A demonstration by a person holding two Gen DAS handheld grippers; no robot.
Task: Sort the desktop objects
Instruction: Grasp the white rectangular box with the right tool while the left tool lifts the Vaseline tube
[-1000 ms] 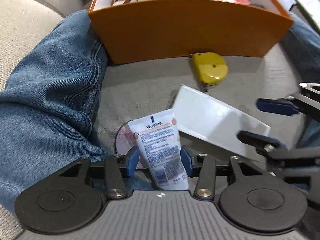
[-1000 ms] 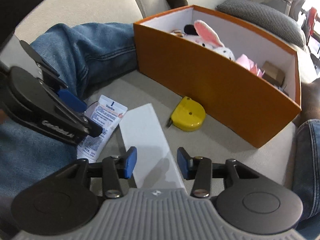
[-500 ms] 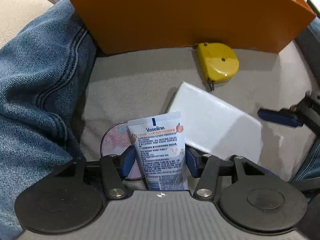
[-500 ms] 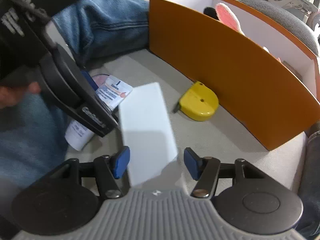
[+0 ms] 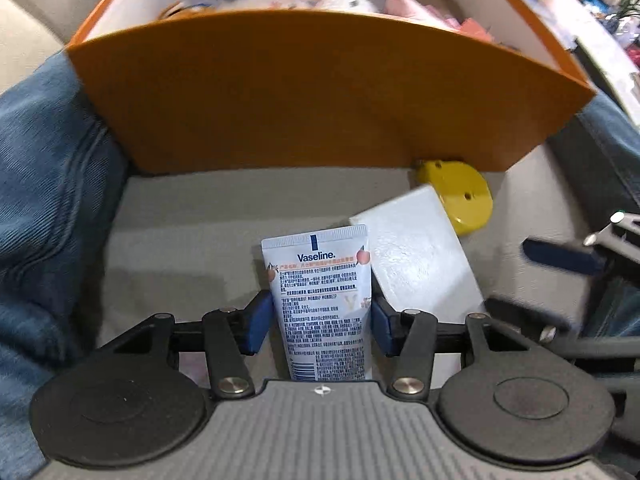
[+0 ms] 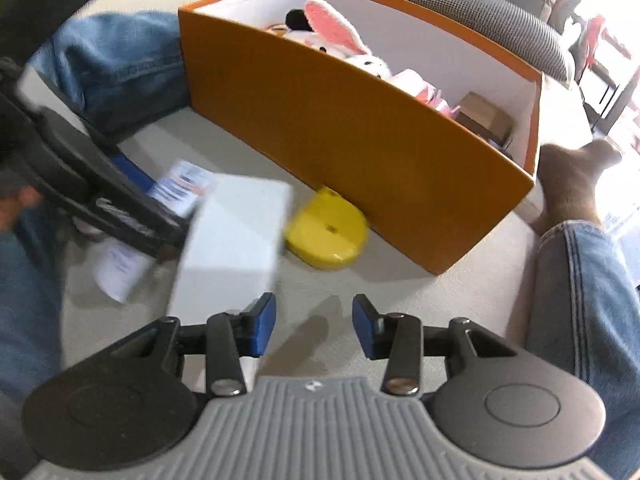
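The Vaseline tube (image 5: 320, 304) stands between the blue pads of the left gripper (image 5: 320, 322), its long axis running straight out along the fingers, crimped end pointing toward the near wall of the orange box (image 5: 304, 104); both pads sit against its sides, so I judge it gripped, lifted a little clear of the beige cushion (image 5: 192, 216). Just to its right a white flat box (image 5: 416, 252) lies tilted, its far corner overlapping the yellow tape measure (image 5: 460, 196), which rests at the foot of the orange box's near wall, toward that wall's right end. The right gripper (image 6: 314, 330) is the nearer one to the white flat box, yet that box lies off to the left of its gap: only its left pad (image 6: 262, 328) is at the box's near edge, nothing is between the jaws, and they are closing on empty space. To take the box it would have to shift leftward and reopen. Both grippers point steeply down at the cushion. A denim-clad leg (image 5: 44, 200) flanks the left side, and a plush rabbit (image 6: 340, 40) already lies inside the orange box.
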